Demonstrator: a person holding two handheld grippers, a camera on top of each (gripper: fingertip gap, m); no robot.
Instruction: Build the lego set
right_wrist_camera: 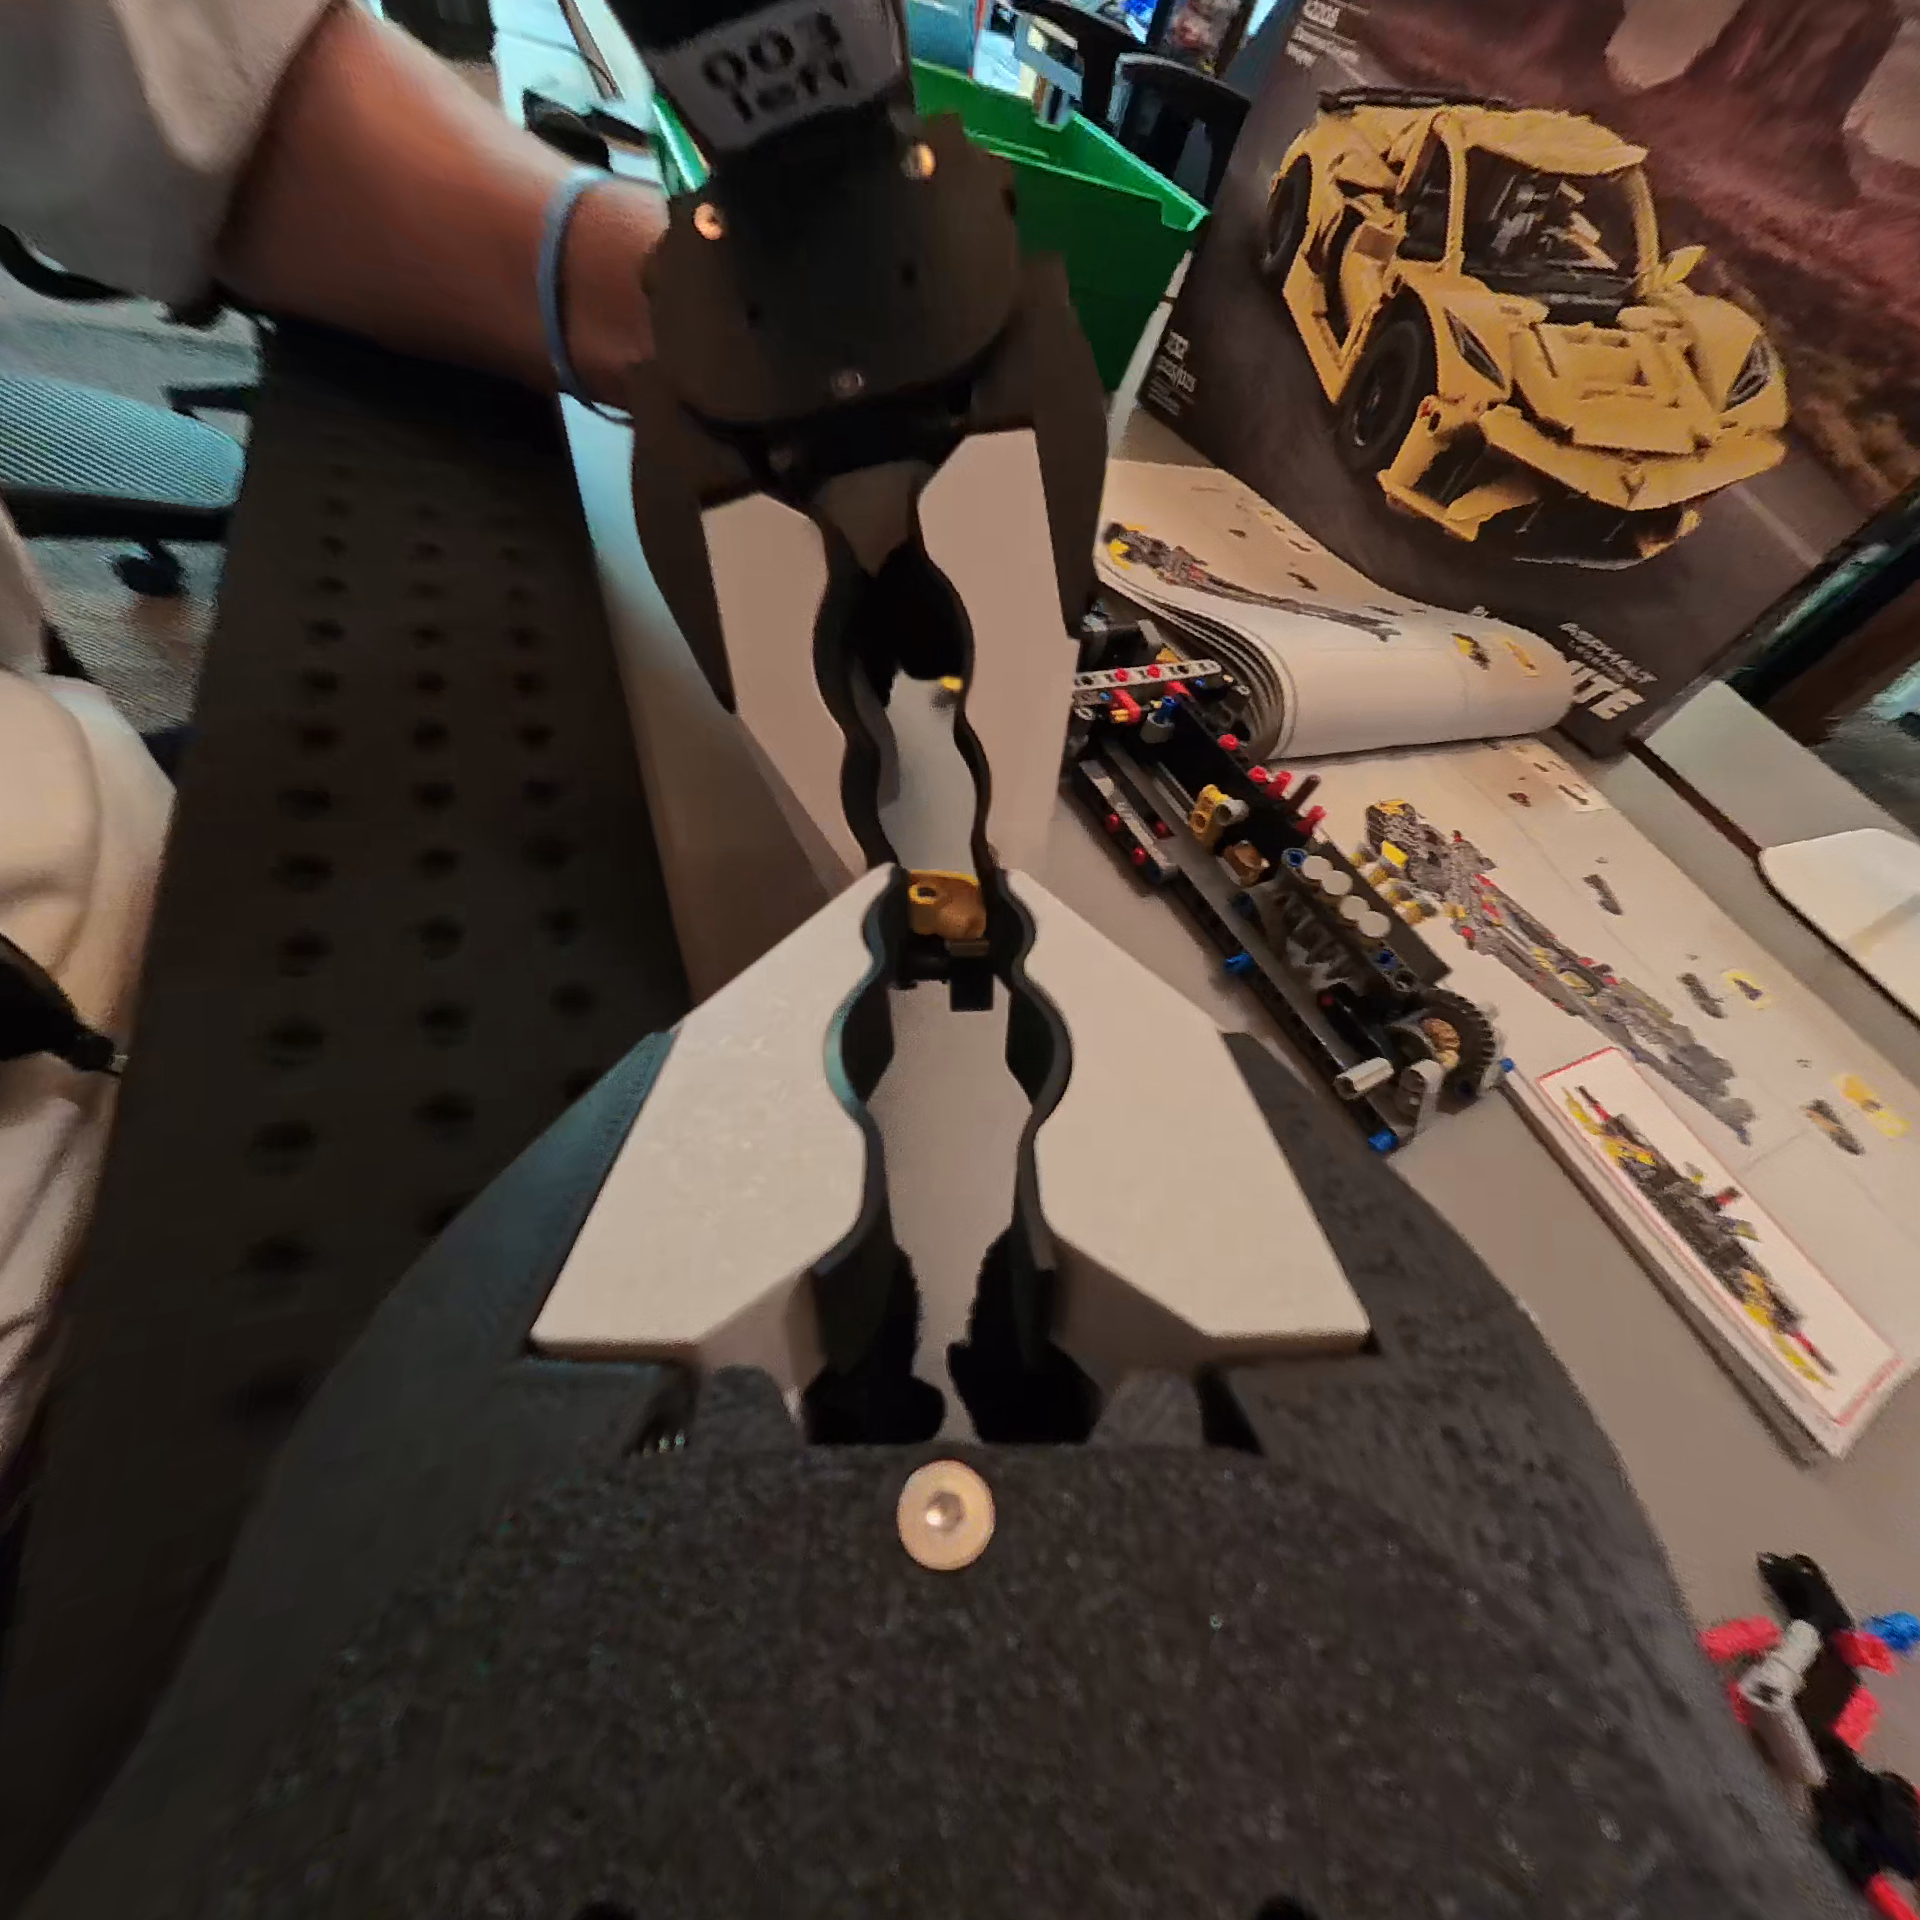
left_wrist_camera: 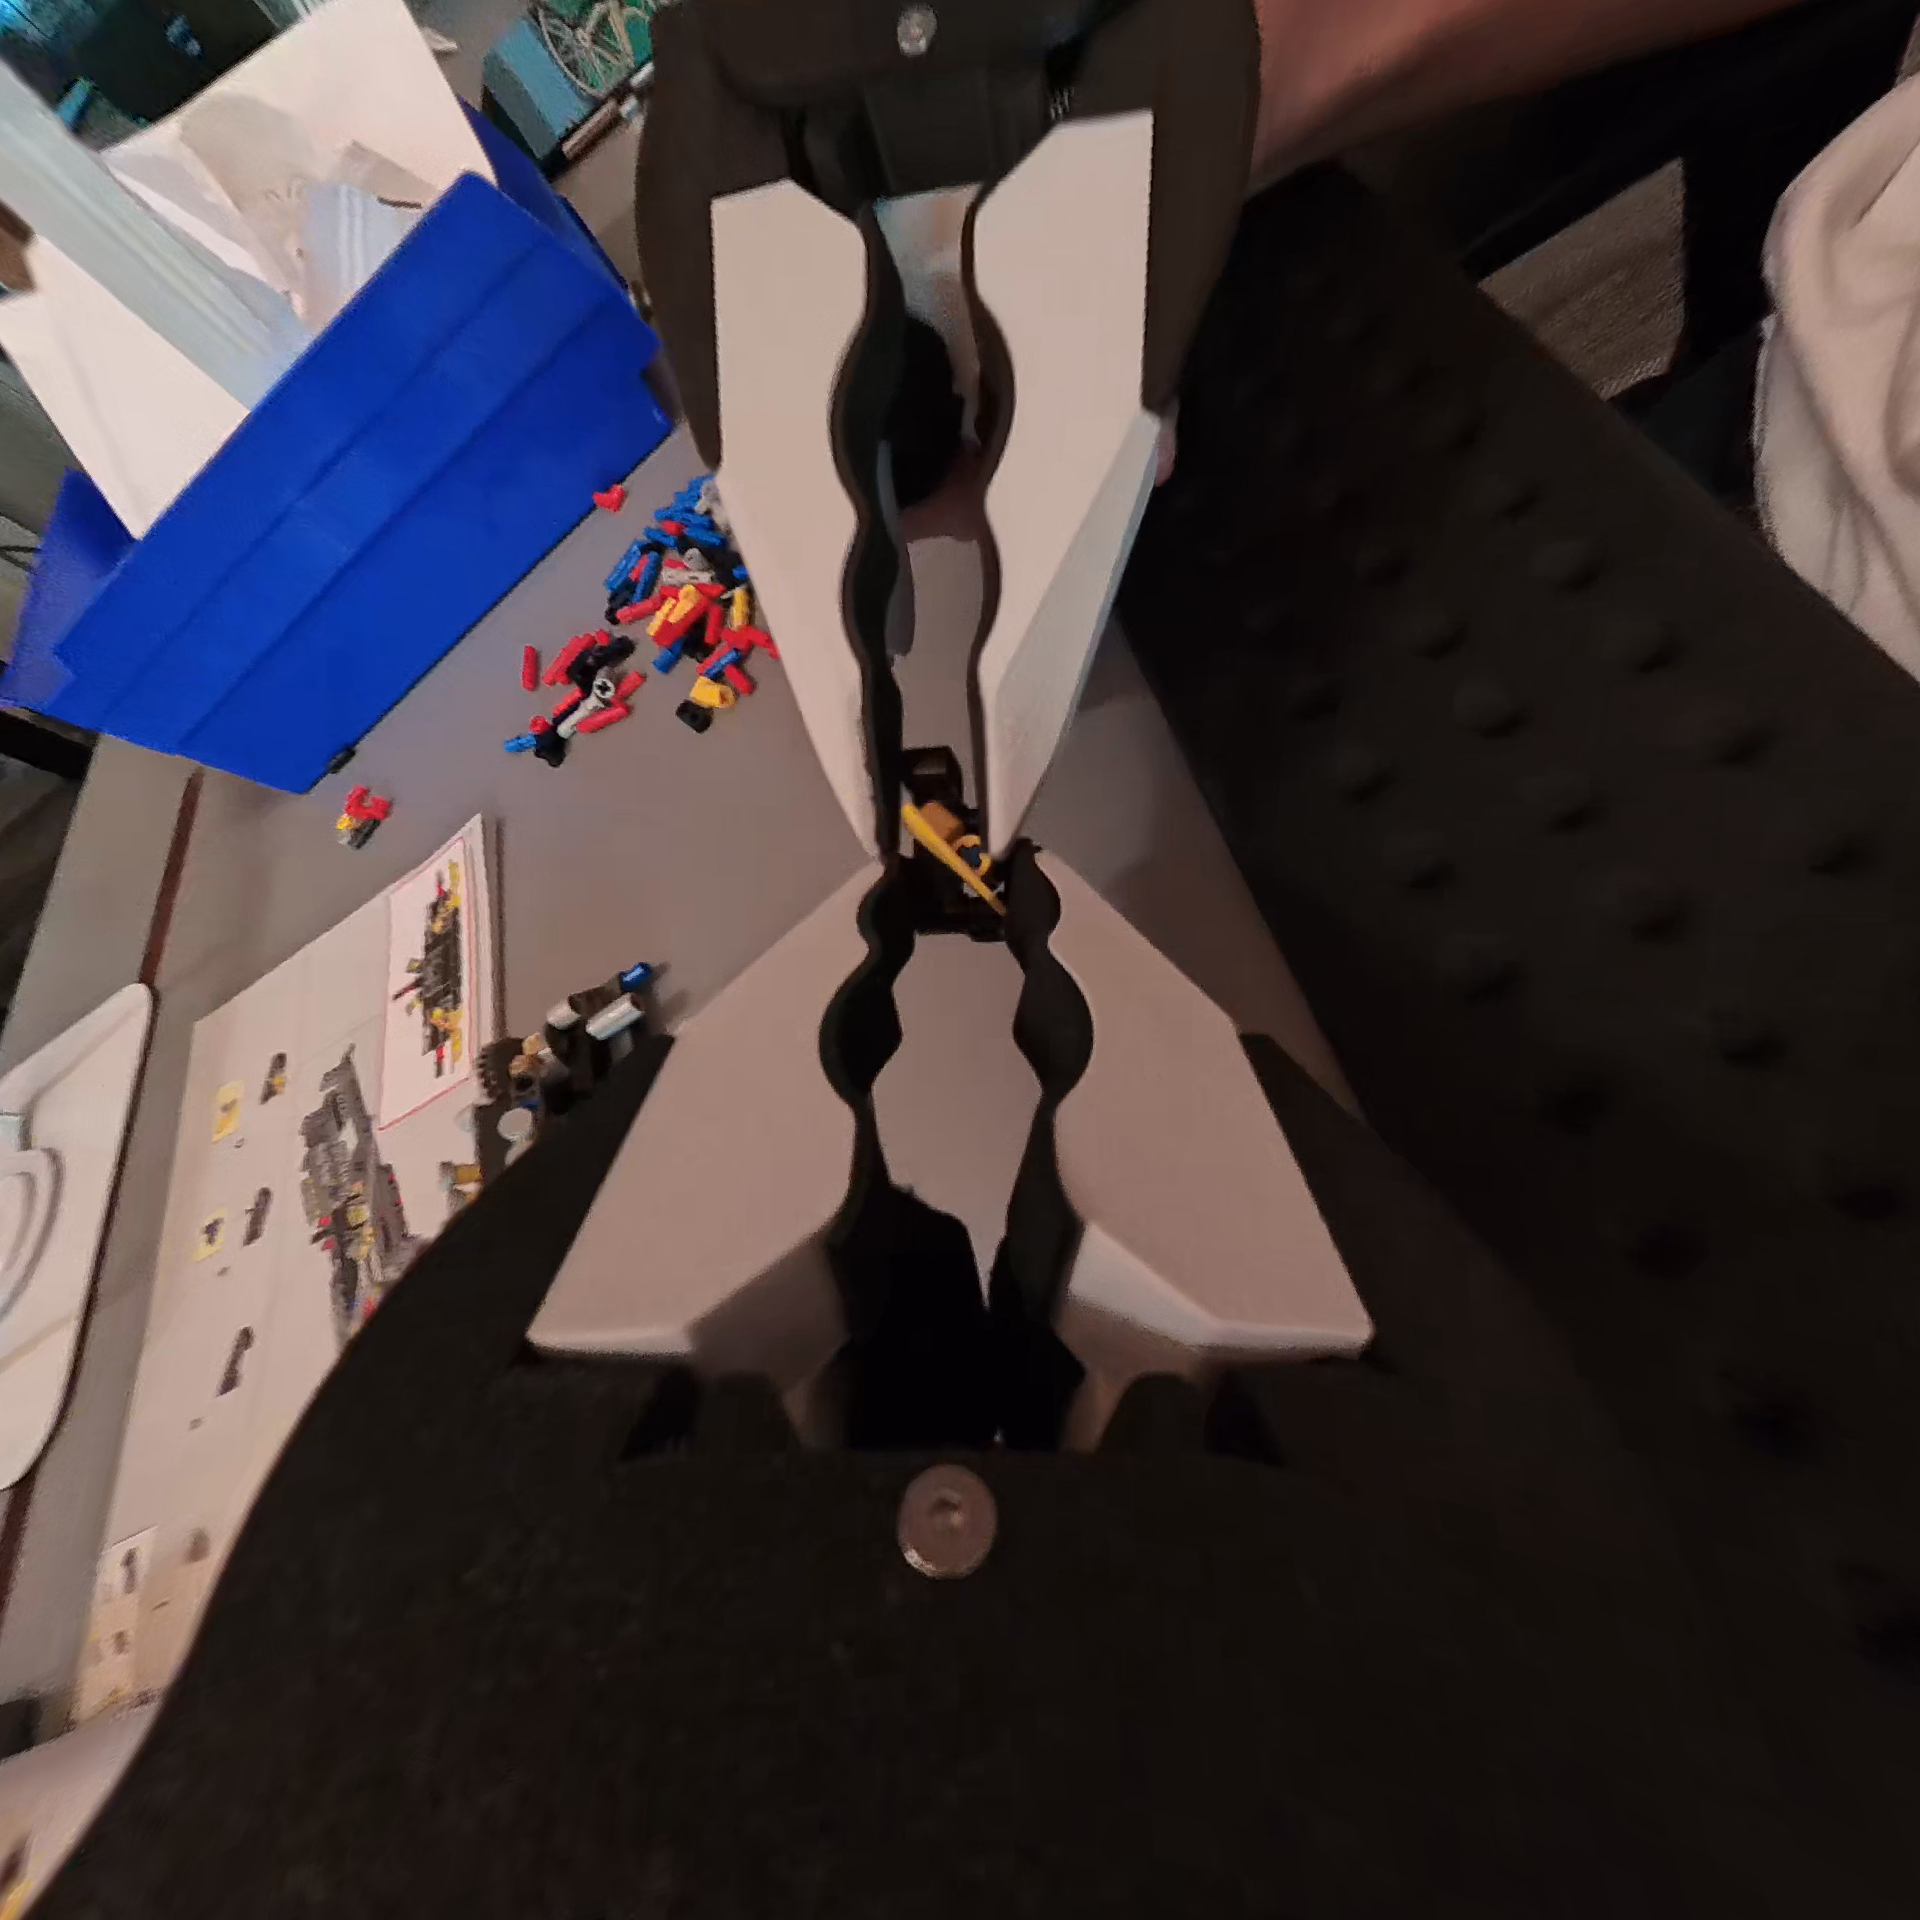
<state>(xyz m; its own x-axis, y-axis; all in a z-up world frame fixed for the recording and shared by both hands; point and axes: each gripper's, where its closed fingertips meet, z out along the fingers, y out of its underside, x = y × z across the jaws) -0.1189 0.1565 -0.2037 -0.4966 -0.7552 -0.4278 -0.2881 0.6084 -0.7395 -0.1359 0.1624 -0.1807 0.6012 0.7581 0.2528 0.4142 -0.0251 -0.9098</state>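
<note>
Yellow-and-black brick cluster [left_wrist_camera: 951, 852], small, light and stiff, is pinched tip-to-tip between left tongs [left_wrist_camera: 940, 883] and right tongs [right_wrist_camera: 940, 935]. Snap joints probably part easily; grip its black core.

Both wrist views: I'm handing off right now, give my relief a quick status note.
Left gripper and right gripper: tip to tip above the table edge, both shut on one small black-and-yellow piece assembly.
Chassis lies beside the open instruction book, partly built.
Loose parts pile sits by the blue bin.
Left: finish this sub-part, fit it, continue.
</note>
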